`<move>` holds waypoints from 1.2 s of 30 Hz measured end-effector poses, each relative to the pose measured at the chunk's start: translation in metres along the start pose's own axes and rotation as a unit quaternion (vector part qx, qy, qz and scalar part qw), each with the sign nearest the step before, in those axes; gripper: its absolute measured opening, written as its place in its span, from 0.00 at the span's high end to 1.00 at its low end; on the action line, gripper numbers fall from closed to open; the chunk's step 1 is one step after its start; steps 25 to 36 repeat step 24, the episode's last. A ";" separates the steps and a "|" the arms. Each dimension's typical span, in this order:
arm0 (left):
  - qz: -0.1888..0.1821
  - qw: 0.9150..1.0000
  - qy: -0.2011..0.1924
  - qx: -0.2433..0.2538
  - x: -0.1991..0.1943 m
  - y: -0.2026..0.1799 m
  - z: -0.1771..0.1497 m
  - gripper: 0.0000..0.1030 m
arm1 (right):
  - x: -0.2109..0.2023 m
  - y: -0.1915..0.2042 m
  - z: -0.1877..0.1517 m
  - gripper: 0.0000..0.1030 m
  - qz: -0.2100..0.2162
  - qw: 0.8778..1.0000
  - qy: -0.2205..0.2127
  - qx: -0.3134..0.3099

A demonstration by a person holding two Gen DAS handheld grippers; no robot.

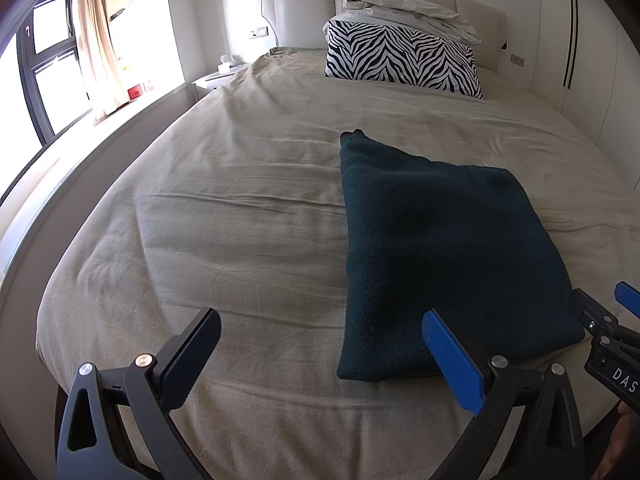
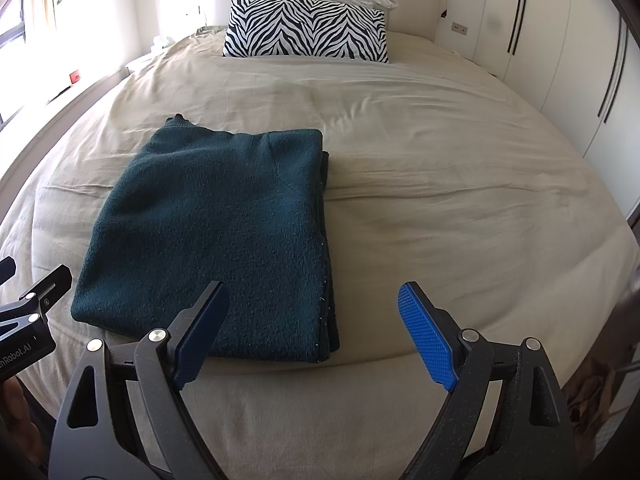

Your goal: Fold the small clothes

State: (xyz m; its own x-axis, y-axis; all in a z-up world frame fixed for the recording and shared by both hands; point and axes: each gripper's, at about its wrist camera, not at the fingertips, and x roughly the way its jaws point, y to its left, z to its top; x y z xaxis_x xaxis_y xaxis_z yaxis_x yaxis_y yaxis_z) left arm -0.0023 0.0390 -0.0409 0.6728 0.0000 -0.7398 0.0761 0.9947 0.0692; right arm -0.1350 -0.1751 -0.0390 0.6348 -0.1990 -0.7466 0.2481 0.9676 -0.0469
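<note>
my left gripper [image 1: 320,328]: jaws spread wide, nothing between them. It hangs over the near end of the bed, tipped down toward the cover. The blue pad overlaps the near left corner of the sweater in my left wrist view, but I can't tell if it's actually touching.

my right gripper [image 2: 312,304]: also wide open and holding nothing. The dark finger overlaps the sweater's near edge in the right wrist view; the blue one sits over bare bedding to the right. Can't tell if there's contact here either.

other gripper peeking in: each camera catches the other gripper's tip at its edge, so the two are side by side and pretty close.

sweater [image 2: 216,216]: dark teal knit, folded into a rough rectangle, lying flat on the near half of the bed, right between my two grippers. Stacked layers show along its right edge, and one far corner pokes out a bit.

bed cover [image 1: 224,200]: beige, lightly wrinkled, runs across the whole bed.

zebra pillow [image 1: 404,56]: black-and-white stripes, up at the far end.

white bedding [image 1: 412,10]: bundled on top of the pillow, against the padded headboard [image 1: 296,12].

window [image 1: 44,72]: far left, with a curtain [image 1: 94,40] beside it.

wardrobe doors [image 2: 560,48]: white, along the right.
</note>
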 end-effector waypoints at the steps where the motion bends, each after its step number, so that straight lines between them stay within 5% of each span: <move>1: 0.000 1.000 0.000 0.000 0.000 0.000 0.000 0.00 | 0.000 -0.001 -0.001 0.16 0.000 1.000 0.000 0.000; 36: -0.002 1.000 -0.001 -0.004 0.002 -0.002 -0.003 0.00 | 0.003 -0.005 -0.007 0.16 0.002 1.000 0.004 -0.001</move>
